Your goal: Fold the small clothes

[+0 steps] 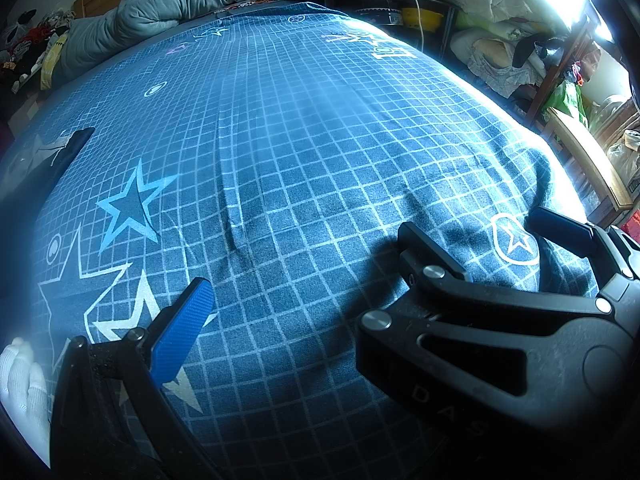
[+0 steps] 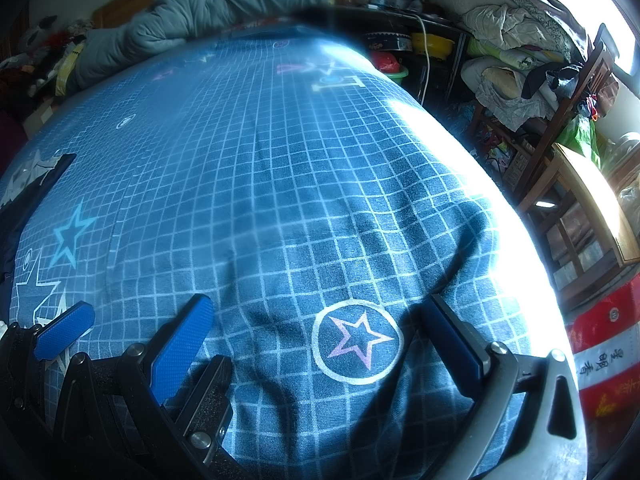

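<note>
Blue grid-printed bedsheet (image 1: 280, 120) fills both views, the dark garment (image 1: 68, 148) lies at its left edge, well apart from the left gripper (image 1: 316, 336) and right gripper (image 2: 316, 340), which gape wide, empty, and should probably swing left and pinch only its hem, not sheet.

Strong daylight pours in from the window (image 2: 624, 20) at upper right, blowing out to pure white there and along the near edge of the blue grid bedsheet (image 2: 280, 184). Bluish haze washes the sheet's middle. Fisheye bends everything, corners go black, far clutter is soft.
</note>
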`<state>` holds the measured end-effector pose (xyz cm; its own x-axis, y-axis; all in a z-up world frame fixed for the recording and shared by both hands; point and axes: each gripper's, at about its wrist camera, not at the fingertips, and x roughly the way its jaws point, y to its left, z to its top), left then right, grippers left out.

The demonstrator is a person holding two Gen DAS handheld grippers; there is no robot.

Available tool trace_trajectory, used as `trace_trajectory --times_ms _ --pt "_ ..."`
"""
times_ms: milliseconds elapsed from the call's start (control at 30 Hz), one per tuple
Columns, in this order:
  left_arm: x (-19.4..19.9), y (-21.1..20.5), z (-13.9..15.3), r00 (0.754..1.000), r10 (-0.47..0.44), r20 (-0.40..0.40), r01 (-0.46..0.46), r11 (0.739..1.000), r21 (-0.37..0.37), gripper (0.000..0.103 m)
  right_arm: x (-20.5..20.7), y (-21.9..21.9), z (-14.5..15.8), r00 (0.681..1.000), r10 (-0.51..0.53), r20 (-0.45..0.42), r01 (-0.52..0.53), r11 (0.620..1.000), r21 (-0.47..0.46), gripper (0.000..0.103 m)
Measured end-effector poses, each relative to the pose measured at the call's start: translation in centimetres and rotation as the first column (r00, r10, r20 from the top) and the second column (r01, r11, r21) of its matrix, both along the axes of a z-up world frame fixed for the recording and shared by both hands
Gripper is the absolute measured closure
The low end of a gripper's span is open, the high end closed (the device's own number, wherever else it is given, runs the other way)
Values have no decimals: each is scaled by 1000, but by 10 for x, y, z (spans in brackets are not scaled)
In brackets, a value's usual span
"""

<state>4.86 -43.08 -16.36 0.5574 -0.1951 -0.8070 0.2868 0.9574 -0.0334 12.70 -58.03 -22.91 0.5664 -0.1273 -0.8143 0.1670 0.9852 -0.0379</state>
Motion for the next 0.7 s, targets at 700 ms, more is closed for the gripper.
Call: trace_trajectory --times_ms 700 --pt "1 0 -2 1000 -4 0 4 1000 -5 0 0 0 0 1000 0 0 0 1000 0 0"
